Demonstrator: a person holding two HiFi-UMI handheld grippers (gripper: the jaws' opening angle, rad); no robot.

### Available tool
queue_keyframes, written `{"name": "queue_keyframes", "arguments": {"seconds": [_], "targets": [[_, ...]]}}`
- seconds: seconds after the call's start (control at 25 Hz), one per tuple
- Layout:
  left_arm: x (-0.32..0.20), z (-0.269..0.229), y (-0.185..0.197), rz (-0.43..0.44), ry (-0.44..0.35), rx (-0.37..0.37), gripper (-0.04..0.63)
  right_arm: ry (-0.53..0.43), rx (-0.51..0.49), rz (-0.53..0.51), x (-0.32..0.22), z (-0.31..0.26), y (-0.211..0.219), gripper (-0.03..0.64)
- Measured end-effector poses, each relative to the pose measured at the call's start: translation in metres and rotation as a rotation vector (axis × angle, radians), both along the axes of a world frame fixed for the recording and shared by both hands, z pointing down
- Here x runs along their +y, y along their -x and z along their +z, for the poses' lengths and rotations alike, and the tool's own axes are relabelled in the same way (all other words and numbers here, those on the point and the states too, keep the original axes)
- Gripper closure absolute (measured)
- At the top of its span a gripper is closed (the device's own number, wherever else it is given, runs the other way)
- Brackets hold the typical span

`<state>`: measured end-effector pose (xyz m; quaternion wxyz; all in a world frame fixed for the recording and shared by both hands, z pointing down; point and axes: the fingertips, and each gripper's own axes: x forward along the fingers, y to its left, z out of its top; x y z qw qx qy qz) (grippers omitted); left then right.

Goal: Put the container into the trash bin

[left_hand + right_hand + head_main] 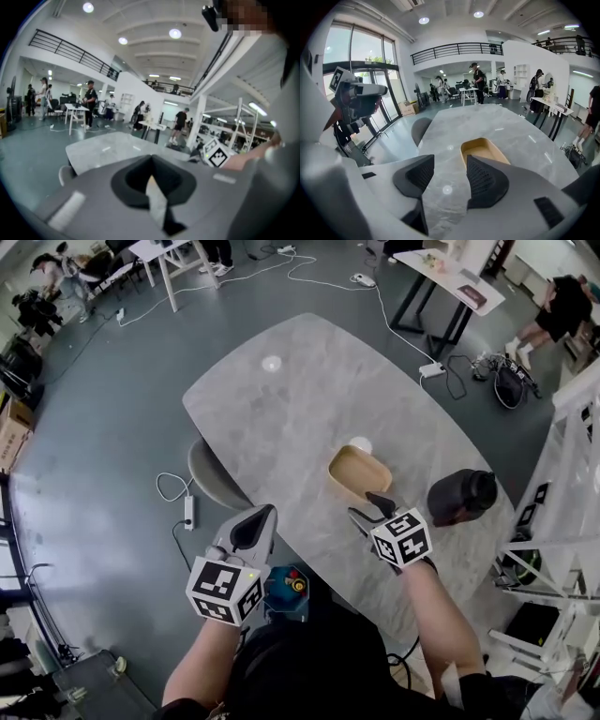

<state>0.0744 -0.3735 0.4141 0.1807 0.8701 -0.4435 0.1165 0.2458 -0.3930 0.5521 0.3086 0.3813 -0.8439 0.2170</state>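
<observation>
A tan, shallow oblong container (357, 472) lies empty on the grey marble table (281, 418), near its right side. My right gripper (366, 506) hovers just short of the container's near end, open, with nothing between its fingers. In the right gripper view the container (480, 149) sits ahead, partly behind the right finger (485, 180). A dark, round trash bin (461, 496) stands at the table's right edge, just past the container. My left gripper (263, 514) is shut and empty, held off the table's near edge; its jaws (151, 158) meet in a point.
A grey chair (211, 474) is tucked at the table's left edge, with a power strip (188, 512) and cable on the floor beside it. White shelving (562, 512) stands at the right. Other tables and people are far behind.
</observation>
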Motion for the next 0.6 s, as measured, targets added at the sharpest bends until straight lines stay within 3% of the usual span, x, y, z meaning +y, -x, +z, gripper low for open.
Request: {"name": "queue_keyframes", "arguments": {"seconds": [0.36, 0.6], "targets": [[-0.003, 0.017, -0.002, -0.038, 0.042, -0.012, 0.591, 0.073, 0.156, -0.09, -0.018, 0.061, -0.014, 0.408], [0.001, 0.024, 0.005, -0.052, 0.058, -0.022, 0.591, 0.115, 0.225, -0.142, -0.019, 0.085, -0.01, 0.456]]}}
